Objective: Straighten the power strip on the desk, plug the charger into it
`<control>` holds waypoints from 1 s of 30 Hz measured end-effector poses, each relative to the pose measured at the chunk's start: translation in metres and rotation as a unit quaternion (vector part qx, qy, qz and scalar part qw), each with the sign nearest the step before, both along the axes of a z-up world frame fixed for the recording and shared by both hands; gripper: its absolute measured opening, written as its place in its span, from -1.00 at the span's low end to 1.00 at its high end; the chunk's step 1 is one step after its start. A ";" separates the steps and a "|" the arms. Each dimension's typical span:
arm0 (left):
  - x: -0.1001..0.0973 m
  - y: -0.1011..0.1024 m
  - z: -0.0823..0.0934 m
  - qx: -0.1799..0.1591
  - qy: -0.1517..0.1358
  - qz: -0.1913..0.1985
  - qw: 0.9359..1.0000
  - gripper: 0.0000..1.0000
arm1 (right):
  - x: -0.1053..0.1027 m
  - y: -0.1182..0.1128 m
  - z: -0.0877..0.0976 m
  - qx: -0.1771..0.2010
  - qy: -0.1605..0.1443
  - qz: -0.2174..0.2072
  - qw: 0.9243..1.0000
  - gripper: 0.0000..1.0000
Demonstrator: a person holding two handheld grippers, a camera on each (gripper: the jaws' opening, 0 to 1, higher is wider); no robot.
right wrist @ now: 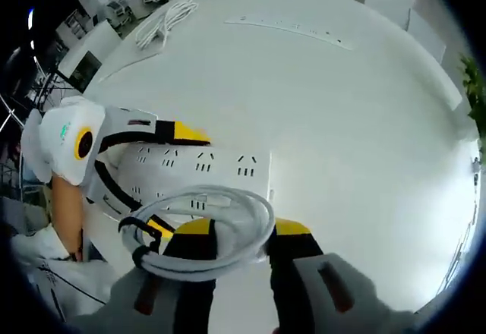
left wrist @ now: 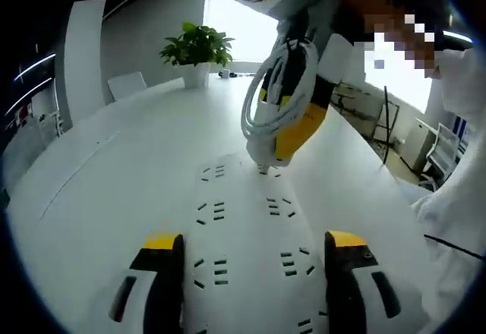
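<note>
In the left gripper view the white power strip point(left wrist: 247, 231) lies flat on the white table point(left wrist: 114, 167), its long axis running from the bottom centre of the frame up toward the middle, rows of sockets facing up. The left claw point(left wrist: 254, 262) straddles the strip's near part, its two black, yellow-tipped jaws spread wide on either side of it, pinching nothing. Above the strip's far end the right claw point(left wrist: 285, 148) reaches down from the upper right, steeply tilted, closed on the white charger point(left wrist: 262, 148) with its coiled white cable point(left wrist: 277, 91); the plug sits right at a socket, though whether it is seated cannot be told. A potted plant point(left wrist: 196, 53) stands in the upper left centre. In the right gripper view the strip point(right wrist: 194, 174) lies across the frame's middle left, the cable coil point(right wrist: 205, 235) loops over the right claw's jaws at the bottom, and the left claw point(right wrist: 163, 178) enters from the left, jaws flanking the strip. A second cable bundle point(right wrist: 163, 21) lies at upper left.
</note>
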State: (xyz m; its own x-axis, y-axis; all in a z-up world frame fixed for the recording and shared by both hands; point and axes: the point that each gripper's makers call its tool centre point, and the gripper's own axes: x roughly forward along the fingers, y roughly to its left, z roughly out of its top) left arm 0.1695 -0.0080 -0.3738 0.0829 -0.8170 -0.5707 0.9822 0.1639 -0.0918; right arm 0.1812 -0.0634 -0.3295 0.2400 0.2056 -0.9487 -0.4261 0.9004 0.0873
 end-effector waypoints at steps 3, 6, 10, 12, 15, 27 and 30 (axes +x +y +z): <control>0.007 -0.015 0.005 -0.038 0.020 0.013 0.999 0.54 | 0.001 0.000 0.000 0.002 0.004 -0.001 1.000 -0.50; 0.006 -0.013 0.004 -0.032 0.028 0.008 0.999 0.54 | 0.002 0.000 0.000 0.003 0.007 0.000 1.000 -0.50; 0.007 -0.015 0.003 -0.034 0.029 0.010 0.999 0.54 | 0.006 -0.002 0.001 0.013 0.010 -0.007 1.000 -0.50; 0.007 -0.015 0.003 -0.029 0.027 0.009 0.999 0.54 | 0.006 -0.001 0.000 0.012 0.013 -0.005 1.000 -0.50; 0.009 -0.017 0.002 -0.018 0.022 0.009 1.000 0.53 | 0.002 0.001 0.000 0.002 0.008 0.002 1.000 -0.50; 0.017 -0.032 -0.002 -0.008 0.006 0.020 1.000 0.56 | 0.000 -0.004 -0.004 -0.008 0.007 0.010 1.000 -0.50; 0.016 -0.034 -0.002 -0.006 0.005 0.018 1.000 0.56 | -0.001 -0.004 -0.004 -0.011 0.001 0.012 1.000 -0.51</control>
